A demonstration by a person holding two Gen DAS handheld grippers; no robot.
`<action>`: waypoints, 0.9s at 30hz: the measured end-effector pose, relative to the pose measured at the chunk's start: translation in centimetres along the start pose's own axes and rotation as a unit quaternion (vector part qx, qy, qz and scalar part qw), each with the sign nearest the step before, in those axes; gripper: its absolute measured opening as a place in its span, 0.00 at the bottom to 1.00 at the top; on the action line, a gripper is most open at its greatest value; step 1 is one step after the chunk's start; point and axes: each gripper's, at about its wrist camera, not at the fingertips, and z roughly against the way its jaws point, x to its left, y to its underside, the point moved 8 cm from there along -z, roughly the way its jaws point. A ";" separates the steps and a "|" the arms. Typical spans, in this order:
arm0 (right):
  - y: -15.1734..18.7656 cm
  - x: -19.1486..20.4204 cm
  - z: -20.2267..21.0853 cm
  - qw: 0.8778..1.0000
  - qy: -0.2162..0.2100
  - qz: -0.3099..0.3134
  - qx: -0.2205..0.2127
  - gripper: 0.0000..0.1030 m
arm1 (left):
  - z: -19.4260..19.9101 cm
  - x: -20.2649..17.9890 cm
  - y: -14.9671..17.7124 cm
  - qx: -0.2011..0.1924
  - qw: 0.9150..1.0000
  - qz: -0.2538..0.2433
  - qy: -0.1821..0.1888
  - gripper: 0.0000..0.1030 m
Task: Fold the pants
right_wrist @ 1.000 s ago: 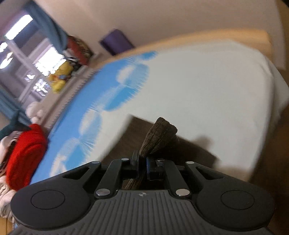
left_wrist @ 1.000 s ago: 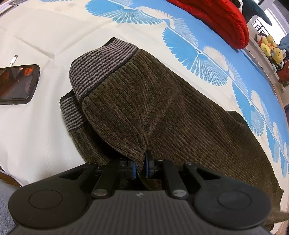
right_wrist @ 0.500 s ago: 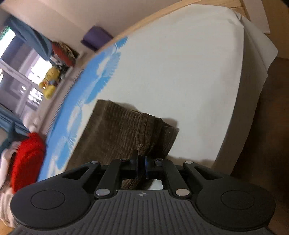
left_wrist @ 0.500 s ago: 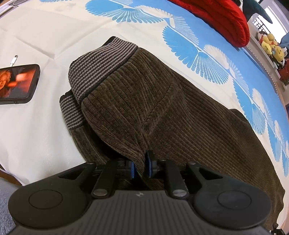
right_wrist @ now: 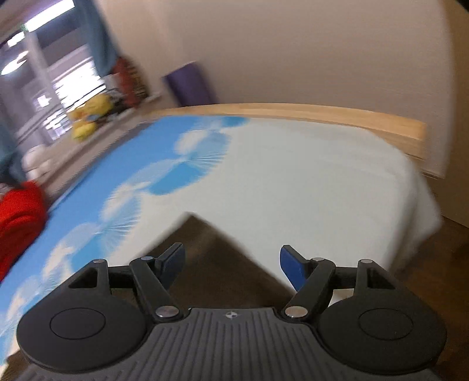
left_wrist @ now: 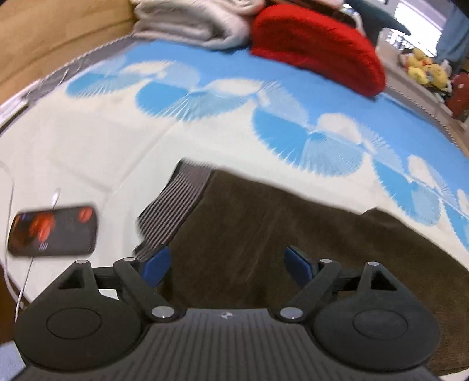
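No readable text, label, brand or number appeared anywhere; the phone [left_wrist: 52, 231] screen was too blurred.

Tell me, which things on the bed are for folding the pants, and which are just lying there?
For the job:
- brown pants, lying flat on the bed sheet
- left gripper and right gripper, both opening, nothing held

Just lying about:
- phone with its white cable
- red cushion
- pale folded blankets
- yellow soft toys
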 end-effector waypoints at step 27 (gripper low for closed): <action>0.6 10.7 -18.3 0.987 0.131 0.046 0.084 0.15 | -8.0 -2.4 0.1 -0.014 0.996 -0.076 -0.041 0.98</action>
